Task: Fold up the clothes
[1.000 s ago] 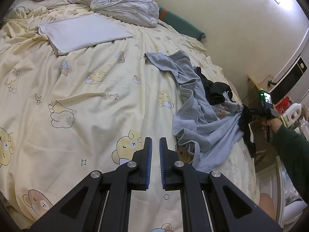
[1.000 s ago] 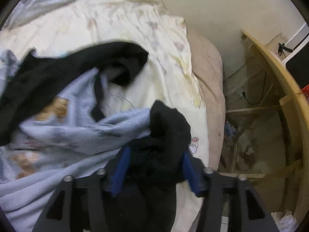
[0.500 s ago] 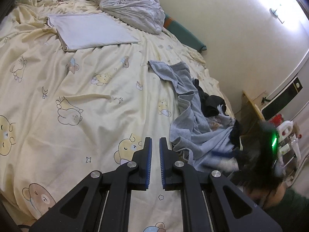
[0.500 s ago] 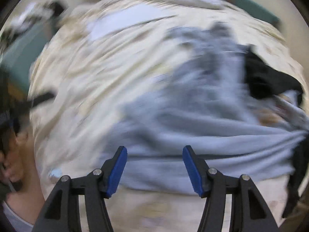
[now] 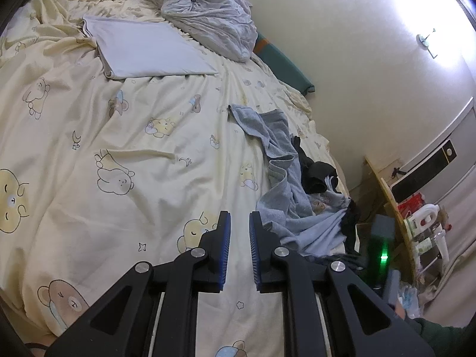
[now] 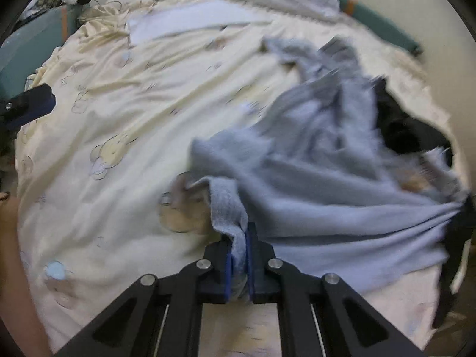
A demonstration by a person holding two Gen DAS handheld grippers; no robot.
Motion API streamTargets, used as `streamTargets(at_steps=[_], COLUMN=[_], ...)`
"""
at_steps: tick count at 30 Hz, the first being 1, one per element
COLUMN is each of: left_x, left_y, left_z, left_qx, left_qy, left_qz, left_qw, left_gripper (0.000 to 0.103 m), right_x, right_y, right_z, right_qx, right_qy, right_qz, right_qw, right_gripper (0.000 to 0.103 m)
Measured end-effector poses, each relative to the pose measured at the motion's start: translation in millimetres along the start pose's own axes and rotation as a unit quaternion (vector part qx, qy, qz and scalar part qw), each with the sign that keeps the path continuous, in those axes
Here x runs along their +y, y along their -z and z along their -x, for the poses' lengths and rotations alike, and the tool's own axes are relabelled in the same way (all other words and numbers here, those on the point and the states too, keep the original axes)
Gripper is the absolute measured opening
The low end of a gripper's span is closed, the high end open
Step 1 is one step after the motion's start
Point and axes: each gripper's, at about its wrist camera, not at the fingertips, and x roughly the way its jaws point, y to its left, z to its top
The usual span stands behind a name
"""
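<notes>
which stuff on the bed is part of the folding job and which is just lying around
Job: grey-blue garment, its edge pinched in the closing right gripper; black garment; folded white cloth; left gripper, opening, nothing in it.

Lying about: crumpled grey duvet; teal cushion; shelf bottles.

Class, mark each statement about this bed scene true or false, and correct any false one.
1. The right claw has grey-blue garment fabric between its pads. True.
2. The left claw grips a black garment. False: nothing is between its pads; it is over the bedsheet.
3. A folded white cloth lies flat near the head of the bed. True.
4. The bedsheet is plain blue. False: it is pale yellow with cartoon bears.
5. Black clothing lies beside the grey-blue garment. True.
</notes>
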Motion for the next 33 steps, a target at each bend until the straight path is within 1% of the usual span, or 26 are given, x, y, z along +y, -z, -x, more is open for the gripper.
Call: streamTargets(at_steps=[2,4,6,9,12,15,18,19,21,22,25,26,27,29,31,33], left_x=[-0.1,-1.4,-3.0,-6.0,-10.9,-15.7,-20.0,-21.2,-24.0,-25.2,-28.5,-29.9,-31.5,-35.8,-40.3,-43.8], left_y=[0.4,1.3,2.6,6.4,11.0,15.3,19.6,21.0,23.9,25.1,28.6,29.7,31.0,34.5,38.7,43.2], left_z=[-1.9,-2.8,-3.3,-3.6,-3.6,-5.3,-6.9,-7.0,-8.1,-8.9,-11.8,-13.6,-15.6,-19.9,-23.8,-27.2], left_qx=[0.004,0.006,0.009,0.017,0.027,0.037,0.046,0.048,0.053,0.055,0.060,0.063,0.066,0.075,0.088,0.106], left_qy=[0.000,-0.002,-0.004,-0.005,-0.003,-0.007,-0.016,-0.020,-0.025,-0.027,-0.035,-0.037,-0.040,-0.047,-0.049,-0.046], left_qz=[0.001,-0.002,-0.006,-0.014,-0.027,-0.040,-0.053,-0.057,-0.064,-0.066,-0.071,-0.073,-0.076,-0.087,-0.100,-0.112], left_qw=[1.0000,1.0000,0.9999,0.9997,0.9993,0.9985,0.9974,0.9970,0.9962,0.9959,0.9951,0.9946,0.9941,0.9922,0.9899,0.9869], left_gripper=[0.014,0.014,0.015,0.015,0.015,0.015,0.015,0.015,0.015,0.015,0.015,0.015,0.015,0.015,0.015,0.015], right_x=[-9.5,-16.7,-13.9,2.9,18.3,13.8,-0.9,-10.6,-33.0,-47.0,-91.9,-106.0,-119.2,-144.1,-154.3,-158.2], right_y=[-0.3,4.1,12.2,32.2,55.4,81.6,112.1,123.3,146.8,159.2,190.7,199.3,204.1,208.7,208.8,206.9], right_z=[16.6,33.2,50.6,76.4,91.6,105.5,112.8,113.0,111.2,110.0,102.4,100.3,100.0,100.9,99.3,98.4], right_qx=[-0.017,-0.030,-0.037,-0.026,-0.005,0.016,0.046,0.061,0.093,0.109,0.155,0.165,0.164,0.152,0.142,0.119], right_qy=[0.000,-0.015,-0.037,-0.083,-0.113,-0.138,-0.139,-0.136,-0.116,-0.106,-0.054,-0.036,-0.028,-0.047,-0.058,-0.093], right_qz=[-0.010,-0.020,-0.015,0.018,0.059,0.062,0.064,0.060,0.053,0.044,0.010,-0.002,-0.023,-0.088,-0.120,-0.145], right_qw=[1.000,0.999,0.999,0.996,0.992,0.988,0.987,0.987,0.987,0.987,0.986,0.986,0.986,0.983,0.981,0.978], right_gripper=[0.007,0.007,0.007,0.006,0.006,0.005,0.005,0.005,0.005,0.005,0.005,0.005,0.005,0.005,0.006,0.011])
